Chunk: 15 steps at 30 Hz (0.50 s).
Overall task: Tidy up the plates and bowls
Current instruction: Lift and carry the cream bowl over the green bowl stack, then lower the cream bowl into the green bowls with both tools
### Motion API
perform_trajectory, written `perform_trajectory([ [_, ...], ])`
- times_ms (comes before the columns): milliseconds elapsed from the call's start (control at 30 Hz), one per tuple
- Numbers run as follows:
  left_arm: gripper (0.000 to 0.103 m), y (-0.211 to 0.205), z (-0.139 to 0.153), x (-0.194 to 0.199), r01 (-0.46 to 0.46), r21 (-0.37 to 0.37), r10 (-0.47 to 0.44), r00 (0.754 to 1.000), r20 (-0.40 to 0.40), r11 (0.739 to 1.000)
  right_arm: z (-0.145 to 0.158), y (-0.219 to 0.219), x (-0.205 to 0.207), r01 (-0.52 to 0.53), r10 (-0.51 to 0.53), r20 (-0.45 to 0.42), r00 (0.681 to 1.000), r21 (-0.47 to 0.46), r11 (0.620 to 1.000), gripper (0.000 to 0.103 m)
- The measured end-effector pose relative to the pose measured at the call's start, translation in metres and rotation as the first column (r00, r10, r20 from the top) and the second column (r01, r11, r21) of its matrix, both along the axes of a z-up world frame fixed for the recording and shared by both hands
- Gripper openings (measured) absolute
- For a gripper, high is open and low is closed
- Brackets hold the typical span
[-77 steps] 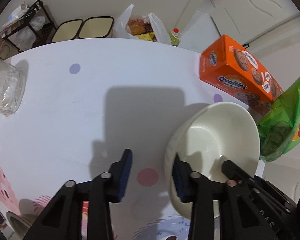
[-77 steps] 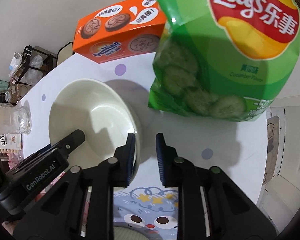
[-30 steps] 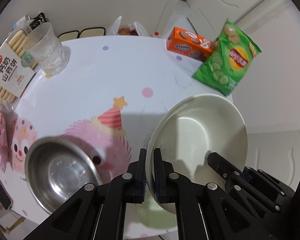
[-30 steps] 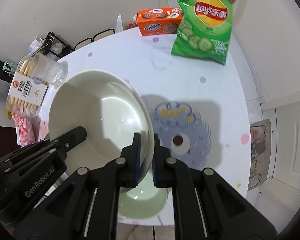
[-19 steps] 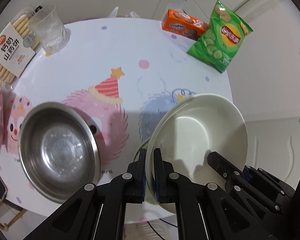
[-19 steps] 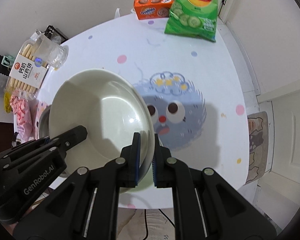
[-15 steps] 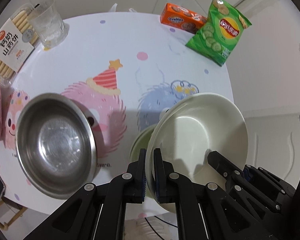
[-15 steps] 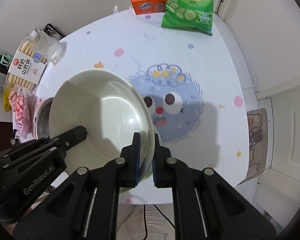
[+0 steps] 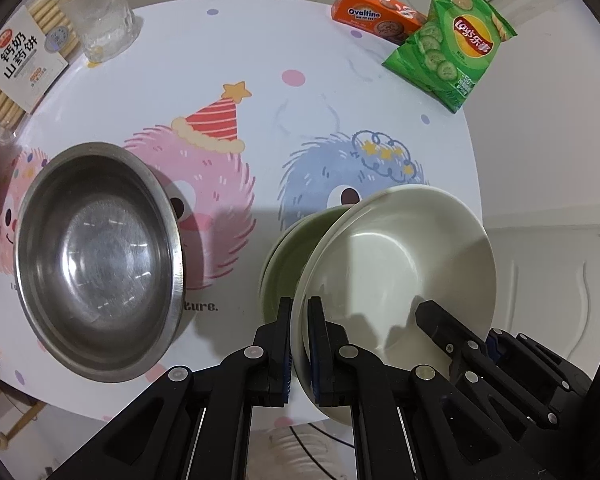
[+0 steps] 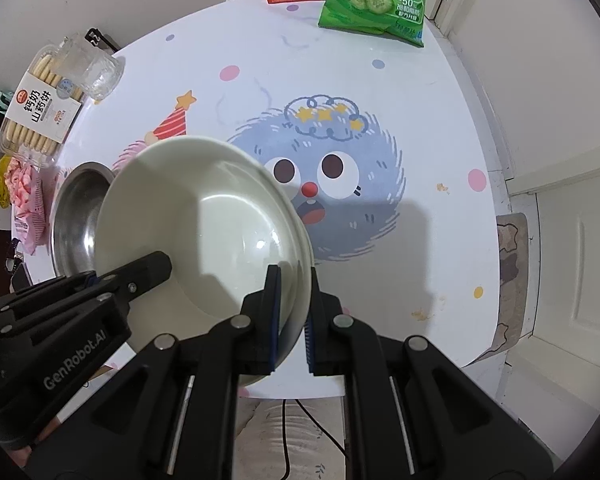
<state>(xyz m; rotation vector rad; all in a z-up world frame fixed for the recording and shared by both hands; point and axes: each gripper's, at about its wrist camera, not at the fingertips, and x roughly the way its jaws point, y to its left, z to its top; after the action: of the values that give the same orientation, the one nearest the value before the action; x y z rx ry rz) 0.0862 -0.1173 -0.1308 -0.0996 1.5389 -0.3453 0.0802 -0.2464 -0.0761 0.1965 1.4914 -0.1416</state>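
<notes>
1. The left gripper, black plastic with blue ribbed pads, is clenching the left rim of the white bowl, one finger outside the wall and one inside.
2. The right gripper, of the same build, is pinching the opposite rim of that bowl, its pads pressing either side of the thin wall; its black fingers are also showing at the bowl's right edge in the left wrist view.
3. The white bowl is glossy, smooth and round, with a broad flaring rim and a shallow flat bottom; it is hanging tilted between the two grippers above the near edge of the table.
4. Just beneath and behind it, a pale green bowl is sitting on the table, only a crescent of its matte inside showing past the white rim. Whether the two are touching I cannot tell.
5. To the left, apart from both, a steel bowl is standing upright, round, brushed and scratched, with a bright rolled lip.
6. The table is round, covered in white cloth printed with a pink furry monster in a striped party hat and a blue one with stars.
7. At the far edge, an orange Ovaltine box is lying just beside a crinkly green chip bag.
8. At far left, a clear ribbed glass is standing by a plastic biscuit tray.
</notes>
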Motion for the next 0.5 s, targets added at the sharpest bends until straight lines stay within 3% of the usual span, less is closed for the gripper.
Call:
perform_trajectory([
  [500, 0.007, 0.0013, -0.0105, -0.0018, -0.020, -0.006, 0.020, 0.999, -0.037, 1.000, -0.0069, 0.0071, 0.0026, -0.037, 0.036, -0.031, 0.999, -0.049, 0.998, 0.012],
])
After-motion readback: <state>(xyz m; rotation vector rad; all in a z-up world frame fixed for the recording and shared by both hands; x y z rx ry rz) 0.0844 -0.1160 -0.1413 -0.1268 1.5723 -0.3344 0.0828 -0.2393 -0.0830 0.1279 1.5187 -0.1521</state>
